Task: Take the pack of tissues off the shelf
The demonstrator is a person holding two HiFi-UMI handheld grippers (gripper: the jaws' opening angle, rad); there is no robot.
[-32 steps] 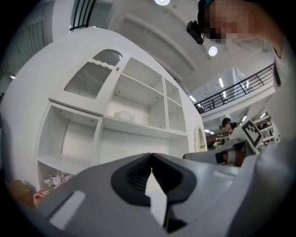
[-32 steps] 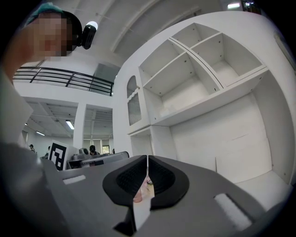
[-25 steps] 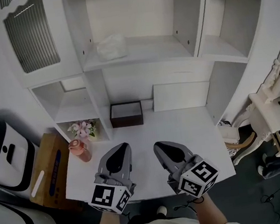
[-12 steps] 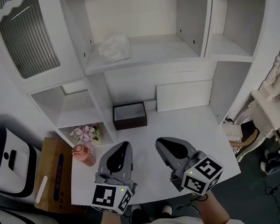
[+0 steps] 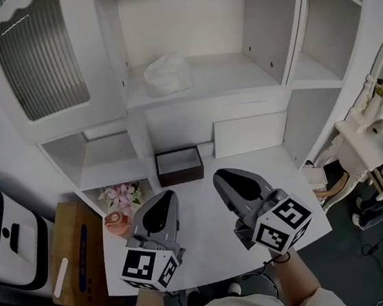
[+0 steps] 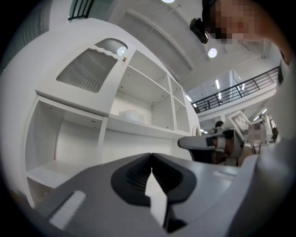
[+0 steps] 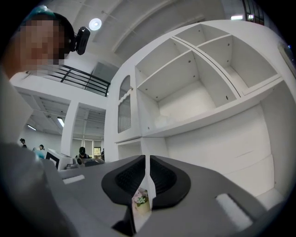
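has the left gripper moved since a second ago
Yes. The left gripper has moved forward: its tip is now much nearer the dark box than before.

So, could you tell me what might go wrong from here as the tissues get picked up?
The jaws of the right hand-held gripper have just been opening, empty and barely apart; that narrow, they might shove the pack of tissues deeper along the shelf. The shut left hand-held gripper looks close to the flowers and could knock them.
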